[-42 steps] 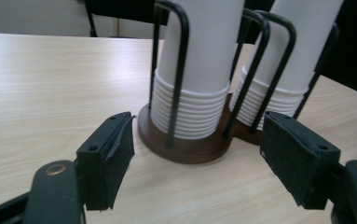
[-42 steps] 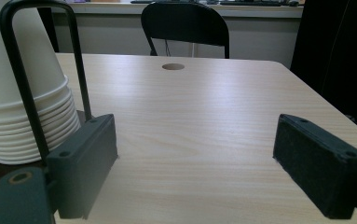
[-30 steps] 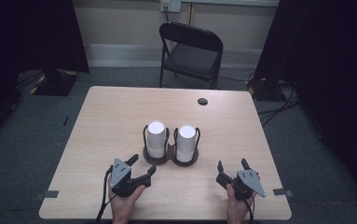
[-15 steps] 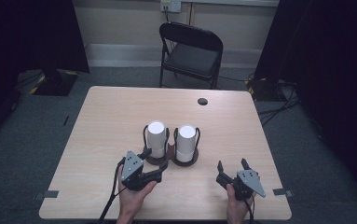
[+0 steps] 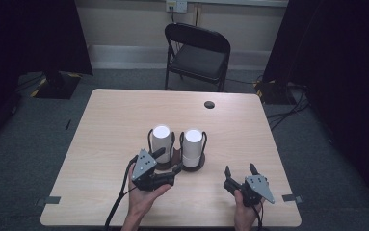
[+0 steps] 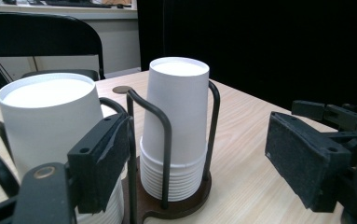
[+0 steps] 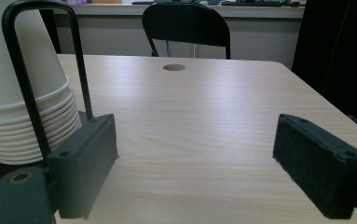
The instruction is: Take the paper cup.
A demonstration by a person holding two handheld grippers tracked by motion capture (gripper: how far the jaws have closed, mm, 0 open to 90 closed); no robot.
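On the near half of the table [image 5: 100, 120], two stacks of white paper cups stand upside down, side by side, each in its own black wire holder on a dark round base. The left stack [image 5: 162, 143] and the right stack [image 5: 192, 147] are just beside each other, not touching as far as I can tell.

Now the left gripper [image 5: 167, 161] is right up at the holders, its jaws have just been opening, and nothing is pinched between them. From the left gripper view, one pad [image 6: 102, 158] sits in front of the near stack [image 6: 50, 135], the other pad [image 6: 302, 158] is out over bare wood, and the far stack [image 6: 178, 121] with its wire loop [image 6: 160, 135] stands between them, further off. So this is an approach, jaws spread, lining up on a stack.

Over on the other side, the right gripper [image 5: 240, 171] rests near the table's front edge, jaws wide apart, holding nothing. Its own view has the right stack [image 7: 24, 93] off at the left edge and open table between its jaws.

My read: the step in hand is reaching for a cup. Next it needs the left jaws to straddle a stack's top above the wire loop, close gently on the outer cup, and lift straight up so the holder stays put. Squeeze too hard and the paper will buckle.
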